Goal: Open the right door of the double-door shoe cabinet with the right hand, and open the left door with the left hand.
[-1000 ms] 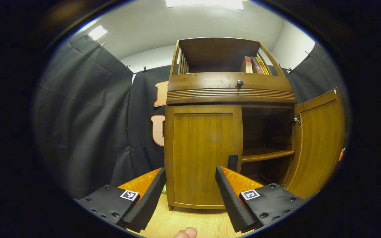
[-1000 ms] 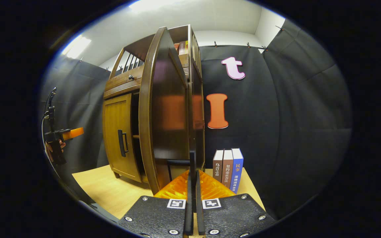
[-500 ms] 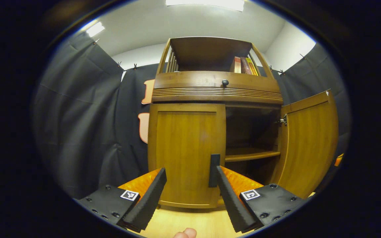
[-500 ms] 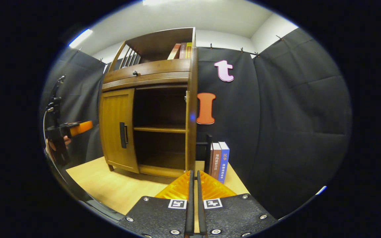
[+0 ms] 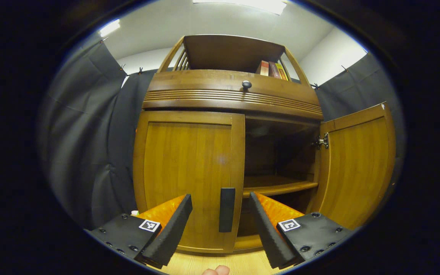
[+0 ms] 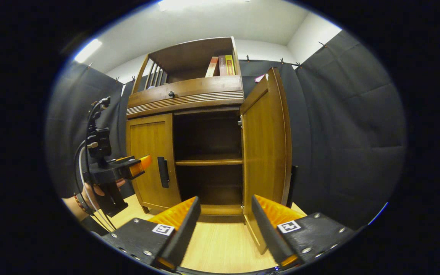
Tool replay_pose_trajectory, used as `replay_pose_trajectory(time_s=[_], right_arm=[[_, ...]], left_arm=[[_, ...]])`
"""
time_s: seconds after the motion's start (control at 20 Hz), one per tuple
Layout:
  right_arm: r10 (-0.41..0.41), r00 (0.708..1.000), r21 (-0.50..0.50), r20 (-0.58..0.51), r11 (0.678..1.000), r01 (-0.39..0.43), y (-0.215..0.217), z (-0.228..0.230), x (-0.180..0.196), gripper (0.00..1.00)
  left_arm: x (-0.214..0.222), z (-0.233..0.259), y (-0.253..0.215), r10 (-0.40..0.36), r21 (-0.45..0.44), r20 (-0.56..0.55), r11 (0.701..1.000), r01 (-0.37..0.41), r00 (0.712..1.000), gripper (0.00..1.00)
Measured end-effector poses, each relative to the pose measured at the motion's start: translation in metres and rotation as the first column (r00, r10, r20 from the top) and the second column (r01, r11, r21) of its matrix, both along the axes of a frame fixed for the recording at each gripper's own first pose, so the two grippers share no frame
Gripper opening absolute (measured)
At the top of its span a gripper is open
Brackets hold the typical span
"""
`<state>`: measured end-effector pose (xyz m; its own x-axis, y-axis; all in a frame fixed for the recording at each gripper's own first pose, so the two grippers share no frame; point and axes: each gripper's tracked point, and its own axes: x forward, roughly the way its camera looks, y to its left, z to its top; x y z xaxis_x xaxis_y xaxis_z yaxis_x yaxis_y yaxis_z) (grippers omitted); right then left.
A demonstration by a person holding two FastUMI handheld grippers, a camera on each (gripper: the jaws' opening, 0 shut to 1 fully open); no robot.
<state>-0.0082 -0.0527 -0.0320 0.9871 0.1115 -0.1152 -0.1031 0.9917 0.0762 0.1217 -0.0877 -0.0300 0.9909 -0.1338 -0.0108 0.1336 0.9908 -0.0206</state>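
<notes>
My left tongs (image 5: pixel 220 225) are gaping wide, one finger on each side of the dark handle (image 5: pixel 226 209) of the shut left door (image 5: pixel 187 168) — not touching it. My right tongs (image 6: pixel 224 225) are hanging wide too, holding nothing, near the swung-out right door (image 6: pixel 264 152).

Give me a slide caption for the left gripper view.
Open left gripper lines up on the closed wooden left door's dark handle; right door hangs open.
</notes>
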Motion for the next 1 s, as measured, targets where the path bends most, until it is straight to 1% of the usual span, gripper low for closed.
replay_pose_trajectory(time_s=[0.05,0.1,0.2,0.35,0.4,0.45,0.55,0.6,0.65,0.7,0.8,1.0], right_arm=[[-0.001,1.0,0.013,-0.013,1.0,0.002,0.003,-0.003,0.001,0.86],[-0.003,1.0,0.022,-0.013,1.0,0.003,0.004,-0.003,0.001,1.0],[-0.008,1.0,0.028,-0.016,1.0,0.008,0.003,-0.002,0.0,1.0],[-0.016,1.0,-0.001,-0.019,1.0,0.016,-0.002,-0.006,-0.007,1.0],[-0.021,1.0,-0.011,-0.019,1.0,0.021,-0.004,-0.006,-0.008,0.93],[-0.025,0.999,-0.017,-0.019,1.0,0.025,-0.005,-0.007,-0.008,0.93],[-0.021,0.999,-0.019,-0.029,1.0,0.021,-0.005,-0.011,-0.009,0.93],[-0.023,0.999,-0.021,-0.032,1.0,0.022,-0.006,-0.012,-0.01,0.93],[-0.024,0.999,-0.022,-0.033,0.999,0.023,-0.007,-0.013,-0.01,0.93],[-0.025,0.999,-0.021,-0.038,0.999,0.024,-0.007,-0.015,-0.009,0.93],[-0.021,0.999,-0.016,-0.043,1.0,0.02,-0.008,-0.017,-0.008,0.93],[-0.018,0.998,-0.003,-0.053,1.0,0.018,-0.008,-0.02,-0.007,0.93]], left_arm=[[0.011,-0.008,-0.005,-0.01,0.003,-0.019,1.0,0.01,1.0,0.95],[0.023,-0.014,-0.01,-0.018,0.002,-0.039,1.0,0.018,0.999,0.96],[0.045,-0.027,-0.011,-0.016,-0.005,-0.07,1.0,0.016,0.997,0.96],[0.076,-0.051,-0.01,0.01,0.016,-0.116,1.0,-0.008,0.993,0.95],[0.085,-0.057,-0.011,0.01,0.013,-0.126,1.0,-0.008,0.992,0.95],[0.093,-0.063,-0.012,0.013,0.008,-0.132,1.0,-0.012,0.991,0.95],[0.1,-0.075,-0.007,0.026,0.019,-0.163,1.0,-0.023,0.986,0.95],[0.098,-0.074,-0.012,0.009,0.009,-0.165,1.0,-0.008,0.986,0.95],[0.1,-0.068,-0.01,0.009,0.008,-0.145,1.0,-0.008,0.989,0.95],[0.099,-0.072,-0.009,0.008,0.016,-0.14,1.0,-0.006,0.99,0.95],[0.098,-0.07,-0.011,0.003,0.014,-0.131,1.0,-0.001,0.991,0.98],[0.098,-0.071,-0.017,-0.043,-0.01,-0.121,0.999,0.042,0.992,0.74]])
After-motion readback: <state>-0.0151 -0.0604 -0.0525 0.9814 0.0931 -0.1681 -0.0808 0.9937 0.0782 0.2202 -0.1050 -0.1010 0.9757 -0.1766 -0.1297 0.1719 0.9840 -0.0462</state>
